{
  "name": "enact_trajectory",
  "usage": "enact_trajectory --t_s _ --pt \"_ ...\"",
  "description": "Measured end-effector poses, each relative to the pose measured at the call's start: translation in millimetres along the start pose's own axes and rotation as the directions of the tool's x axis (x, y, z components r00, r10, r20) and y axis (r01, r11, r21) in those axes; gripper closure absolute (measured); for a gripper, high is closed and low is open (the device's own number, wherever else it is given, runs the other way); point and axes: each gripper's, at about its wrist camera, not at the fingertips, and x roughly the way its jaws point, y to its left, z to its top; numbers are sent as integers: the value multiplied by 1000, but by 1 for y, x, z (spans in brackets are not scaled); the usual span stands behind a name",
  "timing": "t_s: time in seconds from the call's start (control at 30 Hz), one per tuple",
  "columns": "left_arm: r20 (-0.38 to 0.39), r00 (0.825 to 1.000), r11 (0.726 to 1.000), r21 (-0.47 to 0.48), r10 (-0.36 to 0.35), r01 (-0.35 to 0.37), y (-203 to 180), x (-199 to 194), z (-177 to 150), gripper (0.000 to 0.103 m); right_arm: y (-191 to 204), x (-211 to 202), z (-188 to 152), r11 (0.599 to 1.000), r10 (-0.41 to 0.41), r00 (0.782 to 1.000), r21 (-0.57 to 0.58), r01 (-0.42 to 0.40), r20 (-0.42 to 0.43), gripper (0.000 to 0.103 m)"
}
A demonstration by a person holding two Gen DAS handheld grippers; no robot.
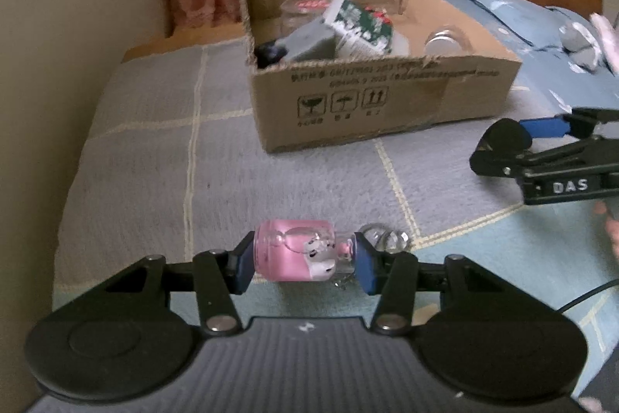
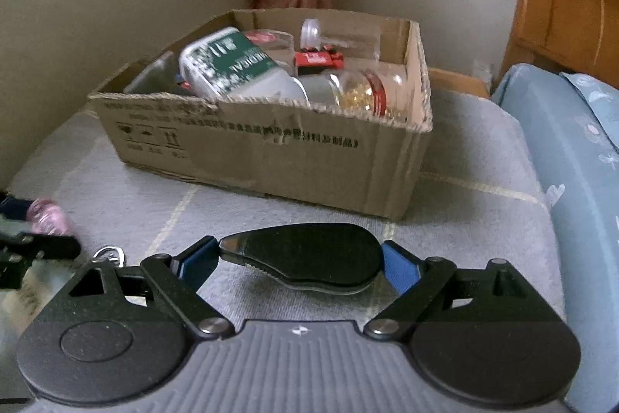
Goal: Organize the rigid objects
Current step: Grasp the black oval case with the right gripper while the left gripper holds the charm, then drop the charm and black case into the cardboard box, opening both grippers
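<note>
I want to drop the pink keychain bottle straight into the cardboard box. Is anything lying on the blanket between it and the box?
Nothing visible does. The pink keychain bottle, held in the left tongs, faces bare grey blanket up to the cardboard box. The right tongs stand off to the side.

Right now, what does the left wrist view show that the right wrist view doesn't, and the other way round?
Only the left wrist view shows the left gripper head-on, jaws shut end to end on the pink bottle, and the right gripper's "DAS" label. Only the right wrist view shows the right gripper with the whole black teardrop-shaped case between its jaws, and a gold-filled jar in the box. Both show the cardboard box of items, the green-and-white pack, the key rings and the grey blanket.
</note>
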Motion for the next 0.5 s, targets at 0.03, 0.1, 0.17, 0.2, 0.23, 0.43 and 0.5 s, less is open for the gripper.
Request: enact_trajectory --t_s 0.03,0.1,0.17,0.2,0.23,0.43,0.5 --pt "2 1000 1000 10 -5 5 0 -2 2 53 1 -5 1 1000 5 1000 -19 -5 1 10" --pt "4 1000 999 33 -13 13 0 -7 6 53 1 -15 3 999 9 1000 -51 -9 0 10" --pt "0 1000 998 50 -27 27 0 -12 12 53 3 -24 8 997 24 1000 -73 -24 -3 10" --pt "0 999 998 59 -35 35 1 -15 14 53 3 -28 9 996 32 999 -84 -32 -4 10" --pt "2 999 997 71 -40 40 1 -17 16 53 3 -33 11 994 42 999 -96 -42 -3 10" --pt "11 999 989 141 -44 42 -4 -33 34 53 3 -53 27 987 70 997 -148 -66 20 10" --pt "16 999 986 157 -50 47 -6 -38 40 53 3 -56 31 985 67 997 -159 -63 25 10"
